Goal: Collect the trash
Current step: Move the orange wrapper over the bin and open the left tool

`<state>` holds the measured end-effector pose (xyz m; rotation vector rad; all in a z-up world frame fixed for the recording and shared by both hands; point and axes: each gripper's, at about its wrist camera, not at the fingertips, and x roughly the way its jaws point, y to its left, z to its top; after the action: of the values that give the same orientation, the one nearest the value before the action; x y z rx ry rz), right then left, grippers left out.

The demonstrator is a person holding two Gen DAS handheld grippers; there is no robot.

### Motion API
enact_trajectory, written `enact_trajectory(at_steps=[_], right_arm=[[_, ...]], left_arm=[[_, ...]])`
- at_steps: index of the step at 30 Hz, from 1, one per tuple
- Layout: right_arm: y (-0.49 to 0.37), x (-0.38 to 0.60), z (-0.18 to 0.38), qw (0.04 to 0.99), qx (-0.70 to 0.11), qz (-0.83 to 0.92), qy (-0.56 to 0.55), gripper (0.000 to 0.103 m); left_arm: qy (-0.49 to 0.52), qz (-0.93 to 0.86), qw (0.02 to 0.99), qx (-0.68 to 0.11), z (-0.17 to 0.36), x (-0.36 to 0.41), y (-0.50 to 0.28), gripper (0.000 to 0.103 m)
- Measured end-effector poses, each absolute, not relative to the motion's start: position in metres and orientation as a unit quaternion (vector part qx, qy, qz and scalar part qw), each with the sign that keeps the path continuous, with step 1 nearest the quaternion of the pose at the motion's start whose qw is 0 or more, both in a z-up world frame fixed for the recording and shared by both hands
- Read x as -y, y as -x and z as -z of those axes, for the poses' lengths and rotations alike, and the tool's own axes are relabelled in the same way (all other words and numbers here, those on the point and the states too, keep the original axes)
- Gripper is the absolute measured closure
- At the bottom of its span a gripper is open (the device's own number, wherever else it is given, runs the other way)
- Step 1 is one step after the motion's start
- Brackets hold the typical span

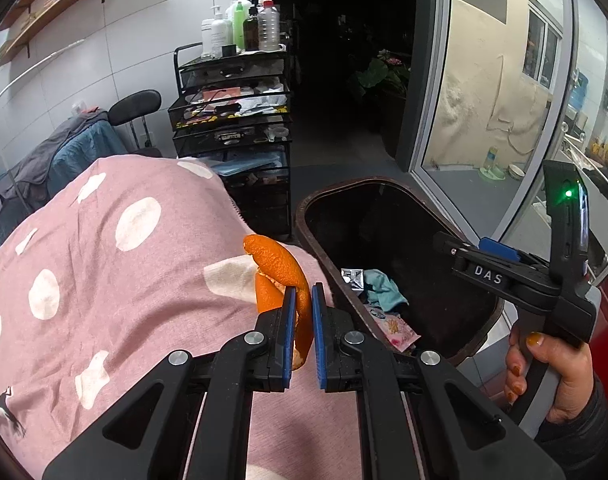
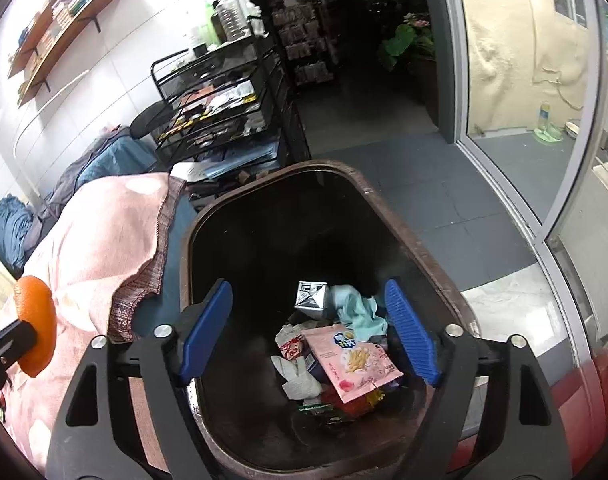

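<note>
**Operator A:** Report the left gripper (image 1: 302,300)

**Operator B:** Its blue pads are clamped on a strip of orange peel (image 1: 282,270). The peel curls up and away from the fingers and hangs over the pink dotted blanket (image 1: 104,264), just beside the near-left rim of the trash bin (image 2: 387,208); it is not over the bin's opening

**Operator A:** Report the right gripper (image 2: 309,330)

**Operator B:** Jaws spread wide, nothing between the pads. It is held above the bin's opening and points down into it. In the left wrist view a hand (image 1: 551,376) grips its handle on the far side of the bin from the blanket

**Operator A:** Contents of the bin?

**Operator B:** At the bottom of the bin: a pink snack packet (image 2: 351,364), a white glove (image 2: 300,376), a crumpled light-blue cloth (image 2: 355,308) and a small silver carton (image 2: 309,294). The packet lies on top of other wrappers; the carton and the cloth touch each other behind it

**Operator A:** Surroundings?

**Operator B:** A black wire cart (image 1: 232,120) stands beyond the bin, carrying bottles (image 1: 244,20) on its top tier. A glass door (image 1: 499,80) is on the bin's side opposite the blanket
</note>
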<state>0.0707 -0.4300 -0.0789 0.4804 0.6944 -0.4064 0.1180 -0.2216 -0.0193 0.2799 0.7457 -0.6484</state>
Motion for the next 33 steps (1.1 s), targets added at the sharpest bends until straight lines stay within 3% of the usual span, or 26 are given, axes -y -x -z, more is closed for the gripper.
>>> enact_trajectory(at_steps=[13,28,33], right_arm=[[-0.041,0.446,0.064,0.893,-0.296,0.250,-0.228,0.013],[-0.025,0.467,0.061,0.885,-0.282,0.287,-0.234,0.012],[-0.025,0.470,0.061,0.884,-0.283,0.290,-0.232,0.012]], left_arm=[[-0.172,0.329,0.858,-0.354,0.030,0.271,-0.117,0.094],[-0.210,0.345,0.823,-0.400,0.059,0.313,-0.127,0.094],[-0.232,0.347,0.811,-0.410,0.069,0.319,-0.125,0.088]])
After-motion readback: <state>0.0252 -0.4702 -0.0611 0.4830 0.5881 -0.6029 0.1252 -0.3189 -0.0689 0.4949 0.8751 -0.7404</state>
